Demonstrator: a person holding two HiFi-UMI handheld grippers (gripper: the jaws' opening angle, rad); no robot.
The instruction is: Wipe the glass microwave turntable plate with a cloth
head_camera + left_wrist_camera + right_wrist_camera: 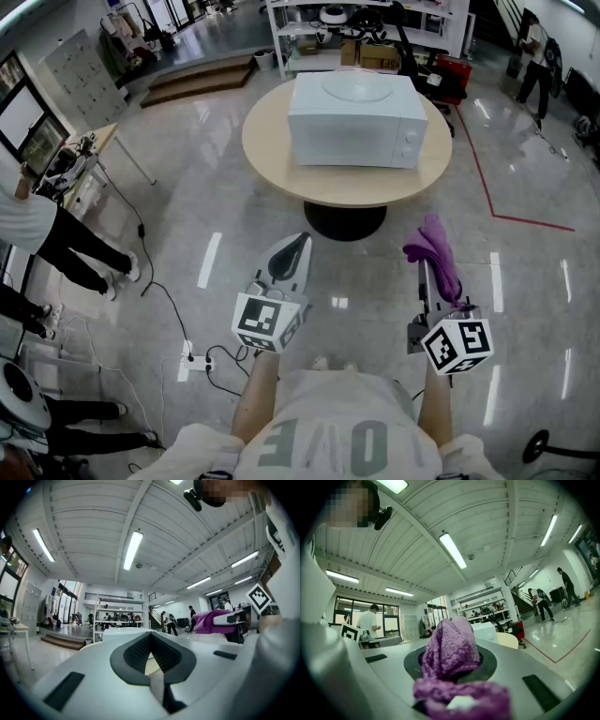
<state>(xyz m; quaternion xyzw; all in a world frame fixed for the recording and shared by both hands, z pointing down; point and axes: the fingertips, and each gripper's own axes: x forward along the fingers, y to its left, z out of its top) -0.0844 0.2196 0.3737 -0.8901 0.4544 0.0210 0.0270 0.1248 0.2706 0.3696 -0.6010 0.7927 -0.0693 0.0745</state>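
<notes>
The glass plate (361,86) seems to be the faint round disc lying flat on top of the white microwave (352,122), towards its back edge; it is pale on pale, so its rim is hard to trace. The microwave stands in the middle of a round desk (272,155), door and knobs facing the person, with a bare band of desk showing all round it and the widest strip at the near edge.

The purple cloth (433,253) is nowhere near the plate. It is pinched in the right claw (431,272), bunched up past the tips and flopping back over the body. The left claw (298,240) has its tips brought together with nothing between them. Both are held up at chest height, side by side but well apart, short of the desk's near edge.

Between the person and the desk lies open shiny floor (187,234). A black cable runs to a power strip (197,361) just left of the person's feet. A red line (487,178) crosses the floor on the right. People stand off to the left (56,234), clear of the desk, and shelving (319,37) sits behind it.
</notes>
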